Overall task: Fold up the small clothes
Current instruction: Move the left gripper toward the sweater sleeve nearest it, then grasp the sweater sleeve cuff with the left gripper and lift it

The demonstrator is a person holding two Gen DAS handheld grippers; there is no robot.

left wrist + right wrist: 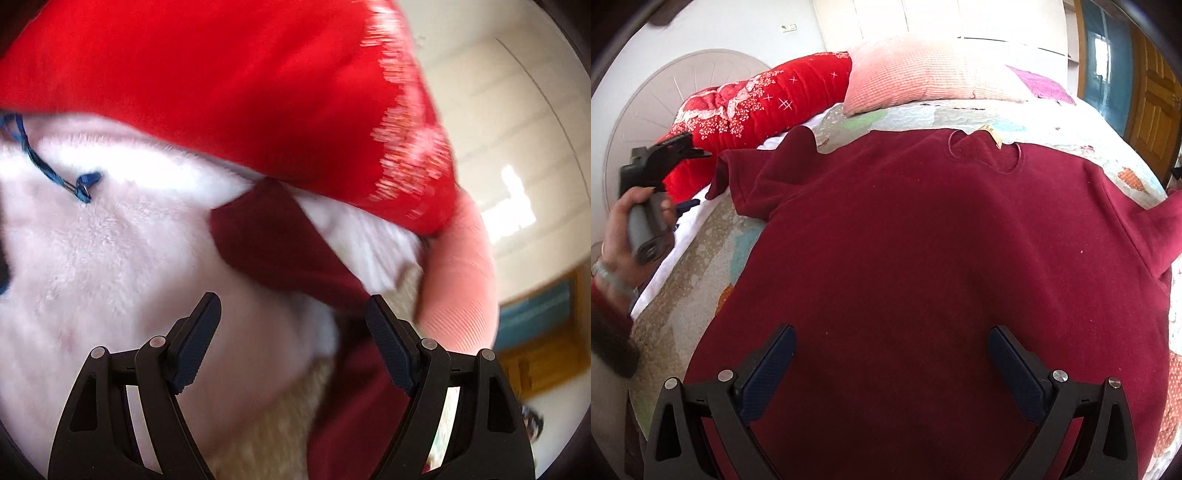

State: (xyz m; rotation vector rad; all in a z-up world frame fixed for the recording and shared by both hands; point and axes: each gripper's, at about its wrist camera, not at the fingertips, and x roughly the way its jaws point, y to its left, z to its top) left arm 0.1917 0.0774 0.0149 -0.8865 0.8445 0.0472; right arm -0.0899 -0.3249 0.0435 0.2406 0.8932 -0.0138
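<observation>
Lying flat across the bed (849, 114), maroon shirt (923, 240) beneath right claw (892, 354), spread apart; left claw (293, 317) likewise apart, near its sleeve.

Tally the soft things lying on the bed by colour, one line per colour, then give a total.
Dark red: 1, the shirt
Bright red: 1, the quilted bolster
Pink: 1, the pillow
Purple: 1, the cloth
White: 1, the fluffy blanket
Total: 5
</observation>
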